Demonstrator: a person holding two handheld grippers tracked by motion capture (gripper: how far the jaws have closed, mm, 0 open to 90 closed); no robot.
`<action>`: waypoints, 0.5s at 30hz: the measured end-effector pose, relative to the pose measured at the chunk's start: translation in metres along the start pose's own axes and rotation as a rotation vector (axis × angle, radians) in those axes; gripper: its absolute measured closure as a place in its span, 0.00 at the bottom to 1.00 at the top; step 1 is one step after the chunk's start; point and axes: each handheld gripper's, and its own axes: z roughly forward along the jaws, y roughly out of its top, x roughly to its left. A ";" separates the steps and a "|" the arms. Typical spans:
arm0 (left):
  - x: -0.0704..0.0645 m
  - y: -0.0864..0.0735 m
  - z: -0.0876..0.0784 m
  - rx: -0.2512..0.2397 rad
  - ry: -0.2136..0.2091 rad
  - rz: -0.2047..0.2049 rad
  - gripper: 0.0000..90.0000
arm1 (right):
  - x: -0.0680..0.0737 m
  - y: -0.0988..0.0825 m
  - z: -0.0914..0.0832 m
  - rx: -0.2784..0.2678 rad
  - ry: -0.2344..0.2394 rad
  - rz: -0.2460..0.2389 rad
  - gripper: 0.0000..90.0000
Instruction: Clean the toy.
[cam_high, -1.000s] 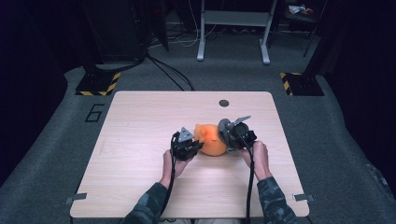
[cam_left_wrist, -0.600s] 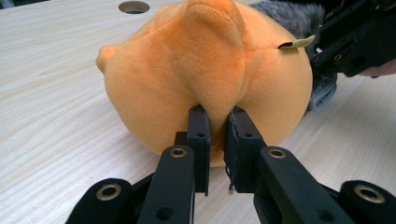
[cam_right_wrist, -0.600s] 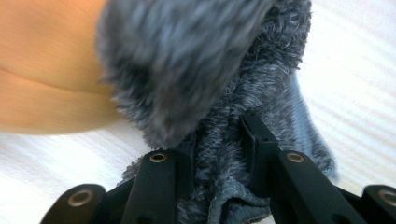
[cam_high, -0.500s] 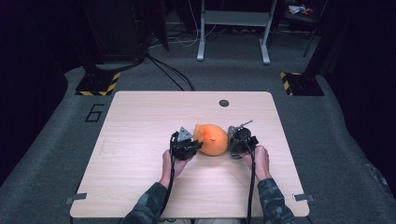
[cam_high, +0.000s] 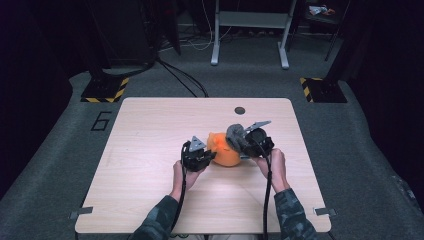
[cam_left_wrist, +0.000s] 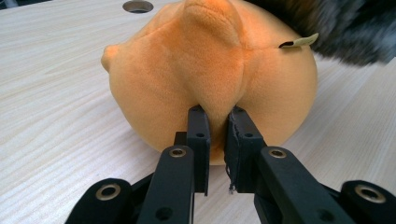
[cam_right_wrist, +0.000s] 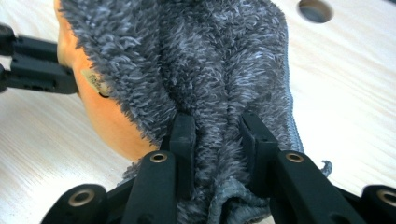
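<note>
Item: orange plush body (cam_high: 226, 152), rounded and short-napped, with a stitched seam, a small nub at one side and a tiny sewn tag, sitting near the middle of the pale wood-grain surface (cam_high: 150, 150), on the person's side of the round cable hole (cam_high: 240, 110). The left gripper (cam_left_wrist: 218, 122) is pinching a fold of the orange fabric, its fingers (cam_left_wrist: 200, 135) nearly together on that fold, apparently anchoring the plush. The right gripper (cam_right_wrist: 218, 135) is clamping a bunched ridge of the grey shaggy cover (cam_right_wrist: 205, 60) (long-piled, fleecy, with a stitched edge), which is draping over the plush's far-right side; judging by the opposed grips, the cover is being worked over or off the body.
</note>
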 end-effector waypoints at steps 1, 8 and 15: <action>0.000 0.000 0.000 -0.001 0.003 -0.004 0.90 | 0.001 0.000 0.003 0.010 -0.006 -0.004 0.77; 0.005 -0.004 -0.001 -0.010 -0.006 -0.005 0.78 | -0.002 0.003 0.014 0.010 -0.004 0.018 0.77; 0.007 -0.007 0.002 0.030 0.036 0.025 0.55 | -0.005 0.006 0.017 0.006 -0.017 0.016 0.77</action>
